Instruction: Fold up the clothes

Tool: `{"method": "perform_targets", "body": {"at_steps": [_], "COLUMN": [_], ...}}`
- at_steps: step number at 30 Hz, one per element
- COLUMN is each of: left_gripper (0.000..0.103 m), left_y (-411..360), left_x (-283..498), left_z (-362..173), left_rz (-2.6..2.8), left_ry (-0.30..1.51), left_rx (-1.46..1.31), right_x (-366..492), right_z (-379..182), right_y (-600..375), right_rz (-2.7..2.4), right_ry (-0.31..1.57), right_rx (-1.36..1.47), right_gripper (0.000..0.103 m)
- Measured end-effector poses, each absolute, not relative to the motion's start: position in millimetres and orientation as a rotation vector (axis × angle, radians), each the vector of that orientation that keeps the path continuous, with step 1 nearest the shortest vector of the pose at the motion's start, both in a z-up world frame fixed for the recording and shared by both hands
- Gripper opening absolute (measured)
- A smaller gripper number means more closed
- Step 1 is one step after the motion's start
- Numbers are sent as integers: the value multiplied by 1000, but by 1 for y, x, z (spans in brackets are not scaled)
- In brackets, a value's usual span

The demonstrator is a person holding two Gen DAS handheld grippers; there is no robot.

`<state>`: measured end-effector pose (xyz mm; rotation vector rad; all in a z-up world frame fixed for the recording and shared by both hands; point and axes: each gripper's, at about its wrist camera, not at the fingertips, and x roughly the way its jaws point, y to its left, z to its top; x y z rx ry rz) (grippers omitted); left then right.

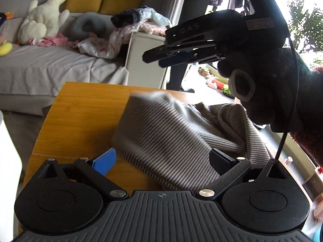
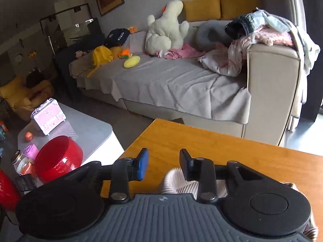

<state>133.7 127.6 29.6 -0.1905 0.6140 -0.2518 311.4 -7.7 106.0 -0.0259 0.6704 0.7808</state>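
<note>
- The left gripper (image 1: pixel 162 159) sits lowest in its own view with its jaws spread wide; the blue pad (image 1: pixel 105 163) stands left of the cloth, the black pad (image 1: pixel 221 160) at its right; the striped garment (image 1: pixel 171 133) lies between them, yet neither pad presses on it.
- The striped garment, grey and white, is heaped on the wooden table (image 1: pixel 80 117); its left part is blurred; folds bunch up on the right side.
- Above the cloth in the left view the right gripper (image 1: pixel 155 57) hangs in the air, held by a gloved hand (image 1: pixel 268 92); seen side-on, its fingers lie close together with nothing between them.
- In the right wrist view the same gripper's jaws stand partly open, a narrow gap between the pads over bare table wood; nothing is pinched; a pale bit of the garment shows just under the black finger (image 2: pixel 186 167).
- Left of the table stands a low grey table (image 2: pixel 90 129) with a red bowl (image 2: pixel 58 159) and a small pink case (image 2: pixel 48 119).
- Beyond lies a sofa (image 2: pixel 171 84) under a grey cover; on it sit a white plush duck (image 2: pixel 167 28), yellow cushions (image 2: pixel 201 8) and a pile of clothes (image 2: pixel 262 30) on the armrest.
</note>
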Motion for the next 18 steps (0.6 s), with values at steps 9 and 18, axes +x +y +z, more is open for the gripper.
{"method": "perform_targets", "body": {"at_steps": [9, 18], "left_gripper": [101, 101], "left_y": [87, 46], "left_x": [163, 199], "left_z": [33, 11], "left_rz": [-383, -497], "left_ry": [579, 658], "left_rx": [-94, -68], "right_x": [262, 286], "right_z": [79, 44], "right_y": [-122, -183], "right_rz": [458, 386], "right_ry": [510, 554], "right_rx": [-340, -236], "right_gripper": [78, 9]}}
